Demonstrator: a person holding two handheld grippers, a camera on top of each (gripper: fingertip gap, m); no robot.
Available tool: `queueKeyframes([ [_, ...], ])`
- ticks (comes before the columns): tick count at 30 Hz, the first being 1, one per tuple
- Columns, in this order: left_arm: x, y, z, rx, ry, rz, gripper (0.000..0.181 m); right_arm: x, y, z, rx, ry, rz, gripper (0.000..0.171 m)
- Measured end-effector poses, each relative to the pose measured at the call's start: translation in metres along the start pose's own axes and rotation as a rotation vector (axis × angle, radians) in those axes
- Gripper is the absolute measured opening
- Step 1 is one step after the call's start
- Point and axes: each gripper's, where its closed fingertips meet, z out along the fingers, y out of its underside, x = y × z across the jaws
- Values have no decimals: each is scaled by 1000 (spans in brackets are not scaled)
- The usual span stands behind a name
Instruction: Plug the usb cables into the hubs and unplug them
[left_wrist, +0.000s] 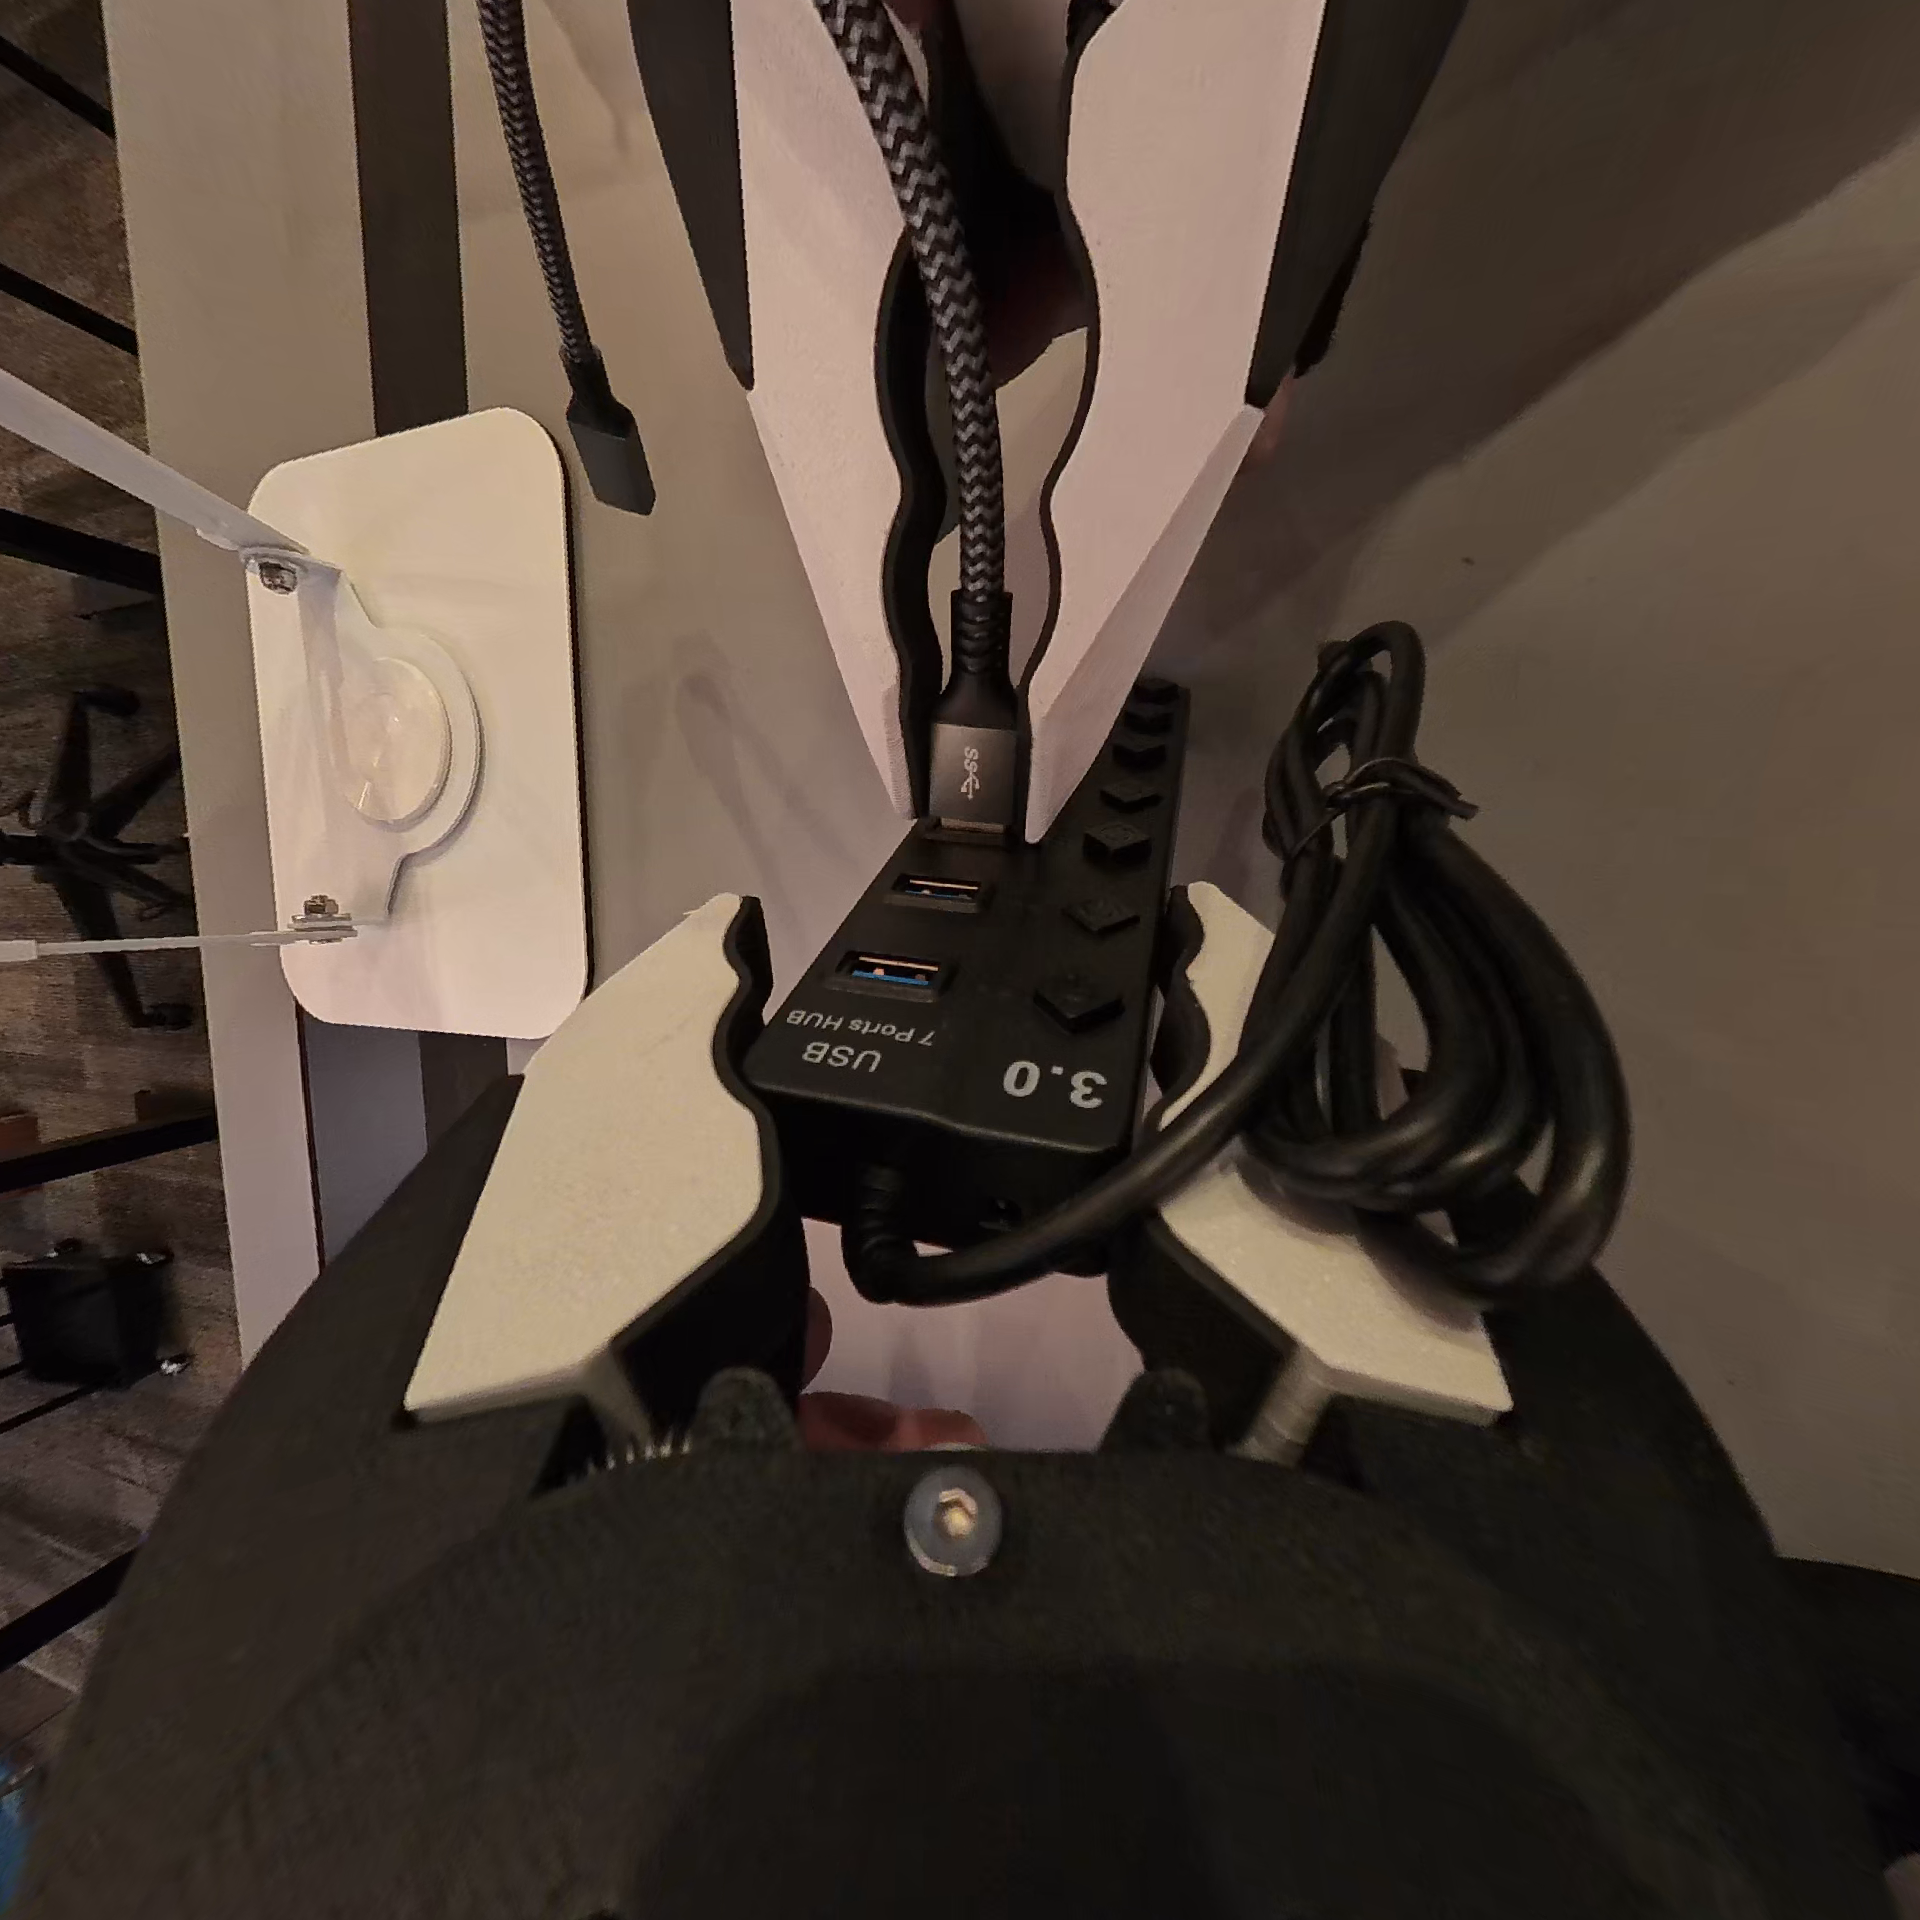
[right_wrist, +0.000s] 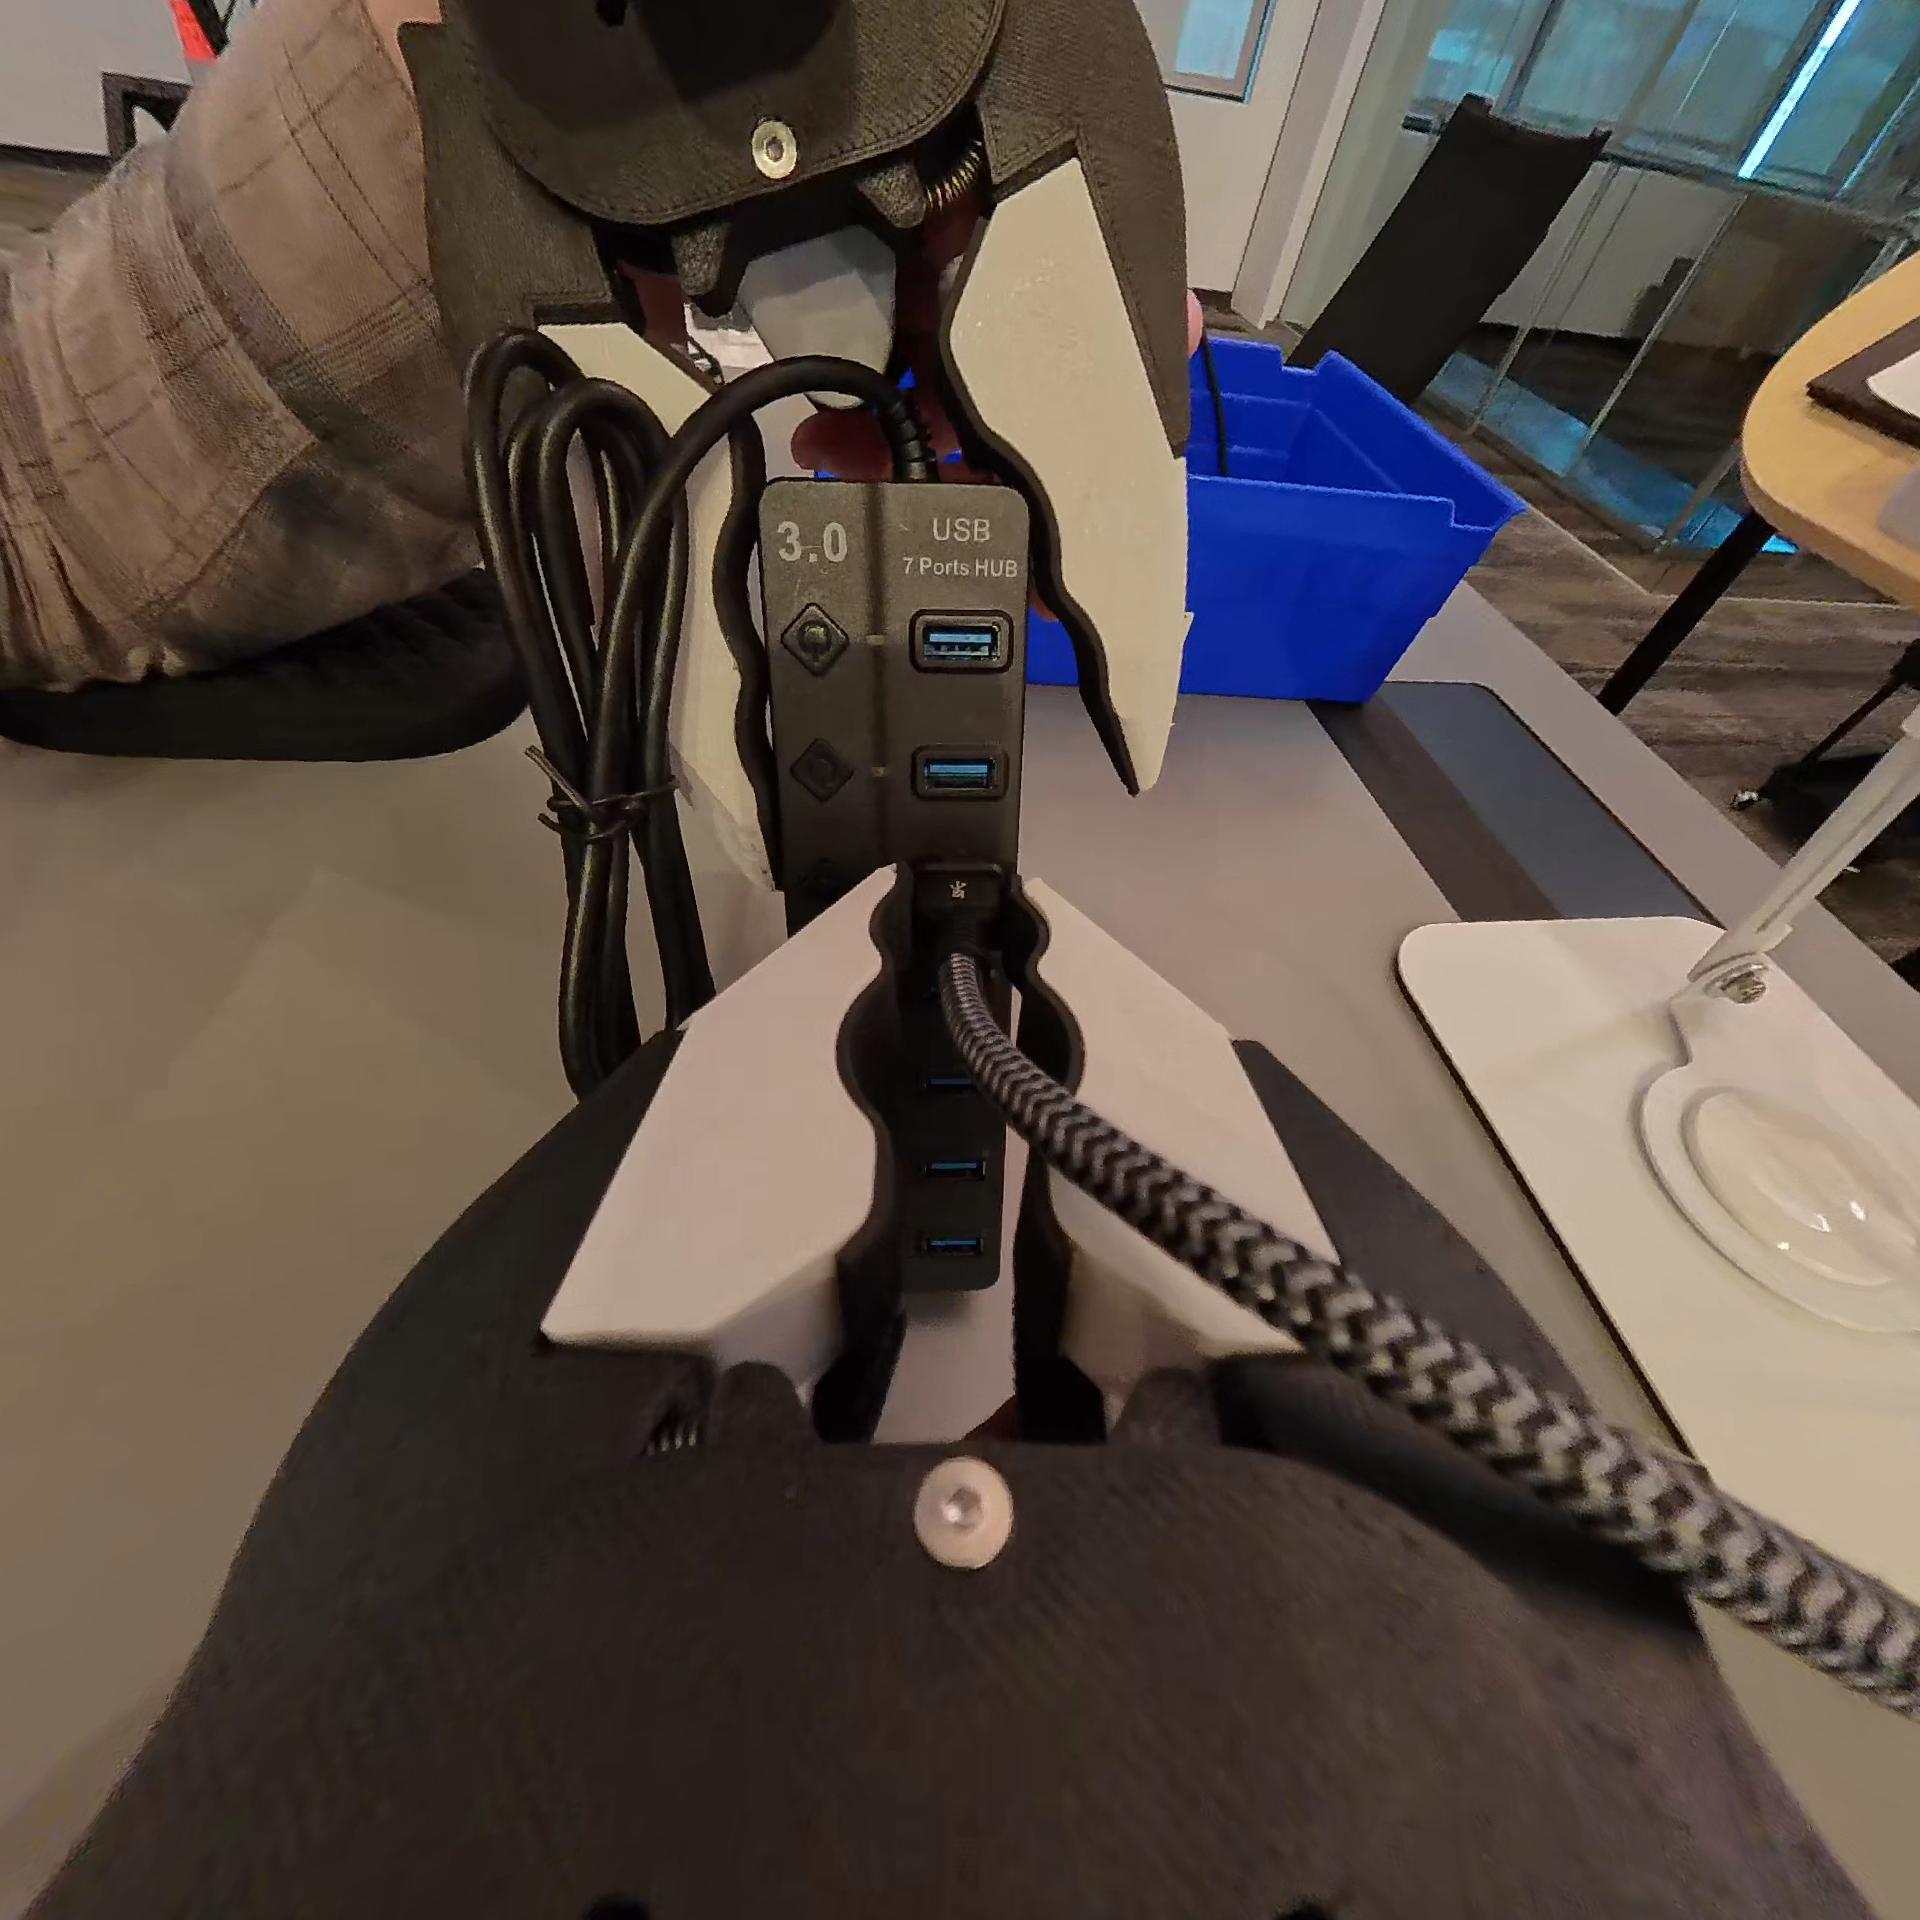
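A black USB hub with a row of blue ports is held at its cord end by my left gripper, which is shut on its sides. My right gripper comes in from the far side, shut on the grey plug of a braided cable. The plug stands in the third port from the cord end, with a thin strip of its metal shell showing. The right wrist view shows the same: right gripper, plug, braided cable, hub, left gripper.
The hub's own black cord hangs tied in a bundle beside it. The braided cable's other connector lies on the grey table. A white stand base sits right of the hub, a blue bin behind, and a person's sleeve at left. Both grippers' tips are close together, under 4 cm apart.
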Motion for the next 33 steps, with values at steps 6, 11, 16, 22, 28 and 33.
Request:
queueKeyframes([
  [6, -1, 1, 1, 24, 2, 7, 72, 1, 0, 1, 3, 30, -38, 14],
  [11, -8, 0, 4, 55, -42, 47, 72, 8, 0, 0, -29, 95, -85, 14],
  [16, -12, 2, 1, 82, -51, 47, 72, 10, -4, 1, -44, 162, -148, 14],
  [22, -10, 0, -3, 103, -42, 55, 72, 6, -8, -1, -36, 131, -125, 14],
  [28, -2, -6, -2, 106, -33, 108, 72, 0, -5, -8, 17, -40, 31, 14],
  [33, -2, -9, 0, 119, -34, 106, 71, 1, -6, -11, 27, -45, 26, 14],
])
